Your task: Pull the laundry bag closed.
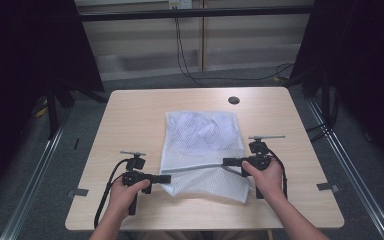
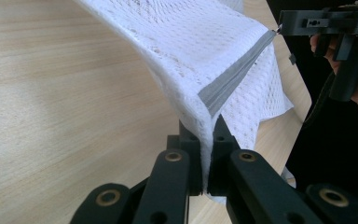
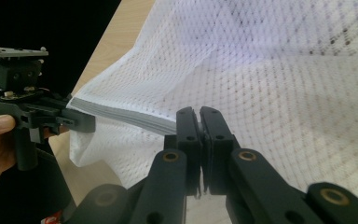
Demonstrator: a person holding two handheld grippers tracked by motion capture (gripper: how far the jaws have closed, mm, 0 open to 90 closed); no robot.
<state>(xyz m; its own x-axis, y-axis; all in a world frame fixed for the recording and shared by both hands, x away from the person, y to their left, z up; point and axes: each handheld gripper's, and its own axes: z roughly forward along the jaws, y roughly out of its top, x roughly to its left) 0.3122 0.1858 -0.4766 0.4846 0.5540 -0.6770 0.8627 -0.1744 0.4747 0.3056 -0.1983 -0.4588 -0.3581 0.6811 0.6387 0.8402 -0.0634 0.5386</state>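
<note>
Resting surface: a pale wood-grain table (image 1: 130, 115) with rounded corners, seen whole from the high view.
Table fittings: a round dark cable port (image 1: 234, 100) near the far edge, and a small metal bracket at each side, left (image 1: 78, 192) and right (image 1: 327, 186).
Room: grey floor, black curtains hanging at both sides, a pale panelled wall at the back with a socket (image 1: 179, 4) and black cables (image 1: 190, 70) running down to the floor.
Floor rails: metal rails run along the floor on both sides of the table.
Mesh bag: a white mesh laundry bag (image 1: 202, 145) lies in the middle of the table, with a bluish garment (image 1: 200, 126) showing through its far half.
Zipper: a grey zipper strip (image 1: 195, 168) crosses the bag's near part, pulled up off the wood between the two tools.
Left gripper (image 1: 166, 178): jaws fully closed on the bag's corner at the zipper's end, as the left gripper view shows (image 2: 209, 135).
Right gripper (image 1: 226, 161): jaws closed at the zipper's other end; in the left gripper view its tip meets the small metal pull (image 2: 278, 28). In its own view (image 3: 199, 116) the jaws stand pressed together against the mesh.
Free space: bare wood lies left, right and beyond the bag; a narrower strip lies between the bag and the near edge.
In the way: nothing but the bag lies between the tools.
</note>
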